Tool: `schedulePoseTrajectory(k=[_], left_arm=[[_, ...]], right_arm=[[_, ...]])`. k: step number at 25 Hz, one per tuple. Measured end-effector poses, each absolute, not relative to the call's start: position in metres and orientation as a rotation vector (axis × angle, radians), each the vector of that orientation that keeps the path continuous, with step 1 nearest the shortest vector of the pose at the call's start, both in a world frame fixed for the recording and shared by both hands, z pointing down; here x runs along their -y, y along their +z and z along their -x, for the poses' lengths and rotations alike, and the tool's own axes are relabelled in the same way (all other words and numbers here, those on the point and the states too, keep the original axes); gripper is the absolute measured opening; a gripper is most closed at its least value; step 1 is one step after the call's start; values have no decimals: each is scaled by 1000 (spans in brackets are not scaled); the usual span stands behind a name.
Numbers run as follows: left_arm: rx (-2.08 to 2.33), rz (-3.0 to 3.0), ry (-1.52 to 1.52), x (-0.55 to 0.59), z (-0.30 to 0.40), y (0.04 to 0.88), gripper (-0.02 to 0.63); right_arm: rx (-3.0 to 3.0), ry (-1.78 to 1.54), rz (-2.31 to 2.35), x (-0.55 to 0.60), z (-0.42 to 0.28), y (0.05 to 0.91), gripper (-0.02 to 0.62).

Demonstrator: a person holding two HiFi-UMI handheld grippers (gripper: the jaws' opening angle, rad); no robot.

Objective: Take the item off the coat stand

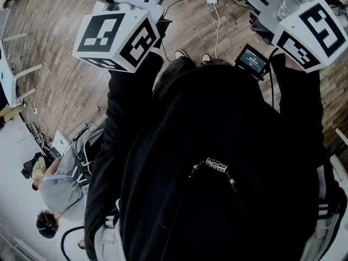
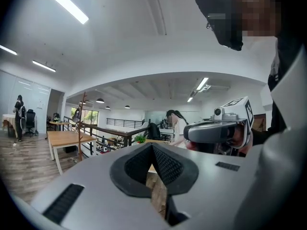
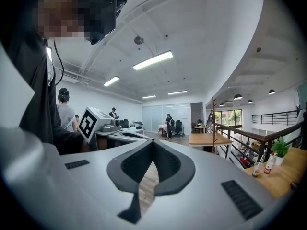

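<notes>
Both grippers, the left gripper (image 2: 152,146) and the right gripper (image 3: 153,143), are shut tight with nothing in them. Far across the room the item (image 2: 76,113) hangs near the top of a thin wooden coat stand (image 2: 80,133); it is probably soft and light, so grab it close to where it hangs. It looks small and dark, too tiny to name.

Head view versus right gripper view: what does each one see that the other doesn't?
Only the head view shows the person's shoes and a small screen. Only the right gripper view shows the coat stand, ceiling lights and its own hand-held gripper, jaws shut. Both show the left marker cube and wooden floor.
</notes>
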State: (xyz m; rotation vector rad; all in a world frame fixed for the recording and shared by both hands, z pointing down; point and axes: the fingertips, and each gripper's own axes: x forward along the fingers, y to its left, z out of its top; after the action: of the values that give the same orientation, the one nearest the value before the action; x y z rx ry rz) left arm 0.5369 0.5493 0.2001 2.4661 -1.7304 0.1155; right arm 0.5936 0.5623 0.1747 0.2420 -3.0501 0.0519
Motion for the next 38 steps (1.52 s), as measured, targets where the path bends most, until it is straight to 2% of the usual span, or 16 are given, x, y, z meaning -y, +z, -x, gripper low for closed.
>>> schedulePoseTrajectory(k=[5,13,38], left_arm=[[1671,-2497,173,-540,-536,205,0],[1616,-2547,91,-516,-522,210,2],[1579,-2583,46,-432,-313,208,2]], right_arm=[[3017,86,-222,-552,-583,179,17],[2982,59,-235,-535,-561,186,17],[2871,64,-250,-449,-353,190,17]])
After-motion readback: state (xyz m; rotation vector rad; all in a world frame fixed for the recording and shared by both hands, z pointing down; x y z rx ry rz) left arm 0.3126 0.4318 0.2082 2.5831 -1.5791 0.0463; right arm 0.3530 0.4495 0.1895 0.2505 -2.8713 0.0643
